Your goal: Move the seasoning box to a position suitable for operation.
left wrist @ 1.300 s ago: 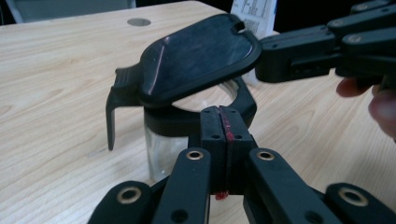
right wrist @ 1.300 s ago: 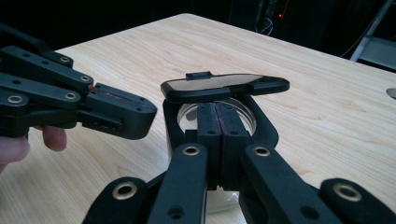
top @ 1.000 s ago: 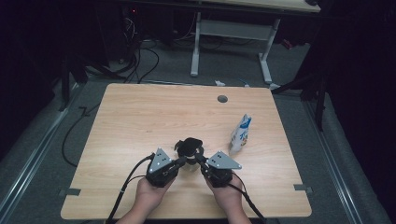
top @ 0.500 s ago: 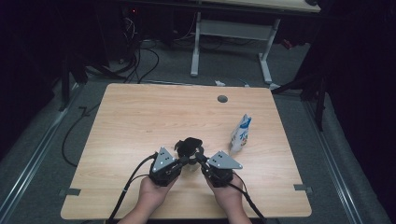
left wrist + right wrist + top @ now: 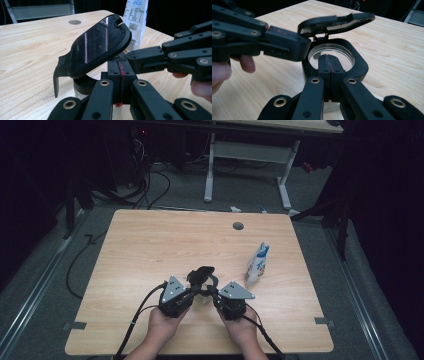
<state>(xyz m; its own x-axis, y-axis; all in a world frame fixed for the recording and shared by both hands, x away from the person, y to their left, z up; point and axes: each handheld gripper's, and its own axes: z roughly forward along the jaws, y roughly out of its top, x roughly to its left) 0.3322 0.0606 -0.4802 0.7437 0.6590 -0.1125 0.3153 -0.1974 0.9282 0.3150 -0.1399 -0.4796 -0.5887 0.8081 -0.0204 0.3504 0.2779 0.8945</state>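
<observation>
A small glass jar with a black collar stands near the table's front edge, its hinged black lid tipped up and open. In the high view the jar's lid sits between both hands. My left gripper is shut, its tip just under the raised lid's edge. My right gripper is shut too, its tip resting at the near rim of the collar over the jar's mouth. Seen from above, the left gripper and the right gripper meet at the jar, tips nearly touching.
A white and blue pouch stands upright to the right of the jar. The wooden table has a round cable hole near its far edge. Another desk's legs and cables lie on the floor beyond.
</observation>
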